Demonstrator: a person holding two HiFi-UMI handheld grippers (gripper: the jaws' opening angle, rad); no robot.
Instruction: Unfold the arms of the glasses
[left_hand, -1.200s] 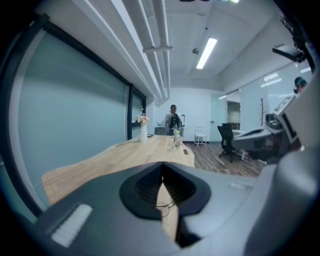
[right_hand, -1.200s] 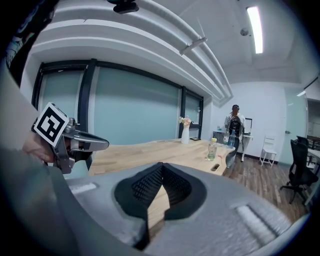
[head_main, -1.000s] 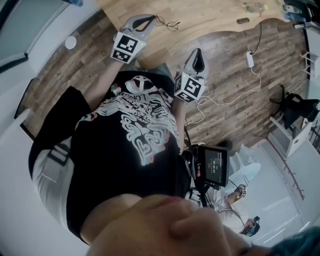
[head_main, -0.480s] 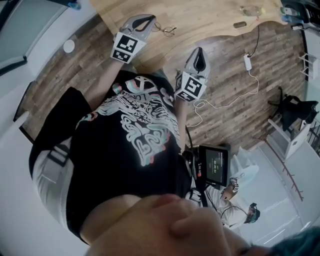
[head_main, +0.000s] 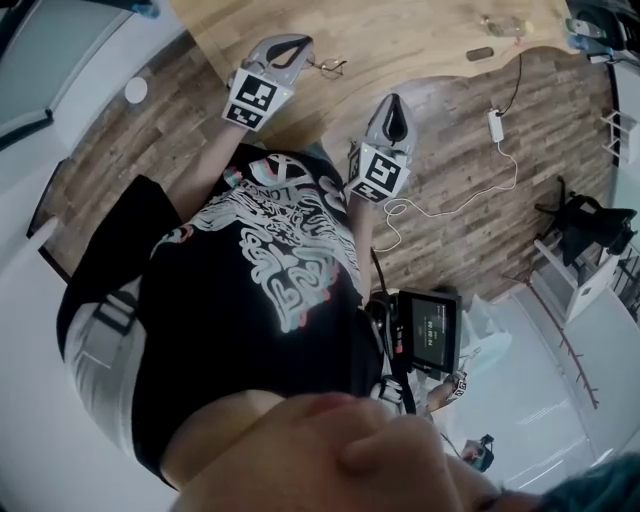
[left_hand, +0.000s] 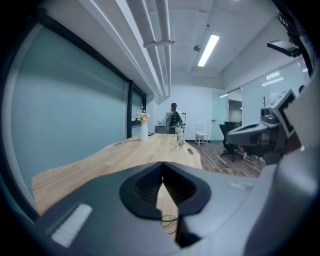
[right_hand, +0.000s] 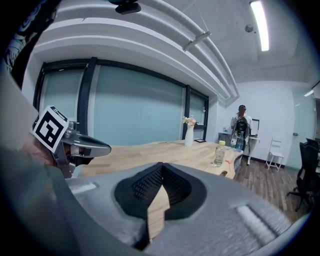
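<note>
Where the person stands: a floor (head_main: 470, 200) of dark, streaky wood-look planks.
Bench: a long slab (head_main: 420, 40) of pale, smooth timber with a wavy front edge. It carries the glasses.
Left gripper: a grey moulded shell (left_hand: 162, 170) with ribbed black pads. Its jaws are pressed together tip to tip with nothing between them. In the head view it hangs over the bench, its black-and-white marker cube at the rear.
Right gripper: the same grey shell and ribbed pads (right_hand: 161, 169). Its jaws are closed tip to tip and empty. In the head view its tip is at the bench's front edge, apart from the glasses.
Bottle: clear plastic (right_hand: 219, 152), upright near the far end of the bench.
Glasses: a thin dark wire frame (head_main: 330, 67) lying flat on the bench just beside the left jaws' tip. In the left gripper view one rounded rim (left_hand: 169, 220) shows below the jaws, not between them. I cannot tell whether the arms are folded.
</note>
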